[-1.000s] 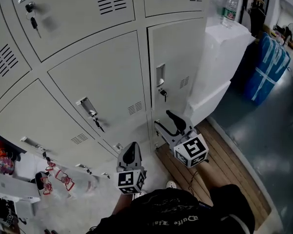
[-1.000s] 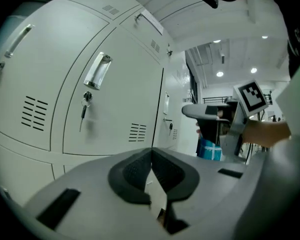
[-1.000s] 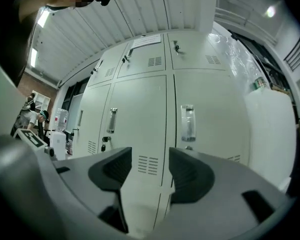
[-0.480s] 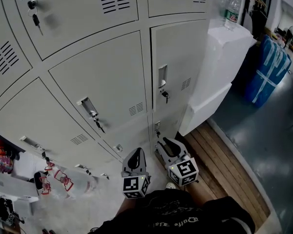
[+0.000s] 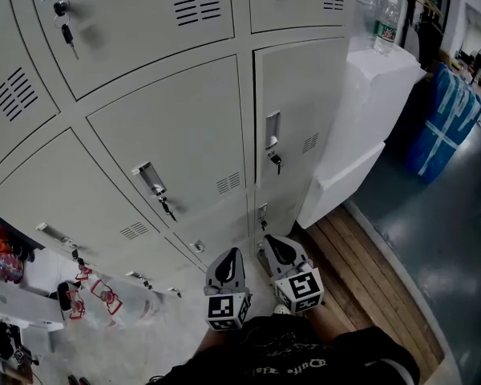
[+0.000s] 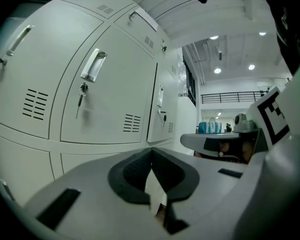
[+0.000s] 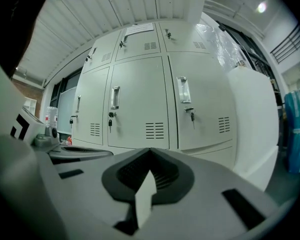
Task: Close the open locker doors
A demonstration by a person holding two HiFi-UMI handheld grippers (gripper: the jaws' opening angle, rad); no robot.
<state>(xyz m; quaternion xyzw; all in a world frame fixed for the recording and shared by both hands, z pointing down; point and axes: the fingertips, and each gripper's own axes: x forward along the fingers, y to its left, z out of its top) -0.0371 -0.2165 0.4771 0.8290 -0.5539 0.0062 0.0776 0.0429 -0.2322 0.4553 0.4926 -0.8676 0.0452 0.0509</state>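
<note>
The grey lockers (image 5: 176,143) fill the head view, and every door I can see lies flush with its frame. Keys hang from the locks of the middle door (image 5: 167,208) and the right door (image 5: 276,162). My left gripper (image 5: 231,253) and right gripper (image 5: 267,241) hang side by side low in front of the bottom row, touching no door. Both are shut with nothing between the pads. In the left gripper view the left gripper (image 6: 151,153) points at the closed doors (image 6: 110,99). The right gripper (image 7: 150,156) faces the closed right column (image 7: 200,109).
A white cabinet (image 5: 369,111) stands against the lockers' right side with a water bottle (image 5: 389,22) on top. Blue bags (image 5: 445,119) lie further right. Wooden boards (image 5: 361,271) cover the floor below them. Small cluttered things (image 5: 16,295) sit at the lower left.
My right gripper has drawn back and down from the bottom right locker door and its jaws have closed. It now hangs beside the left gripper, which has hardly moved.
</note>
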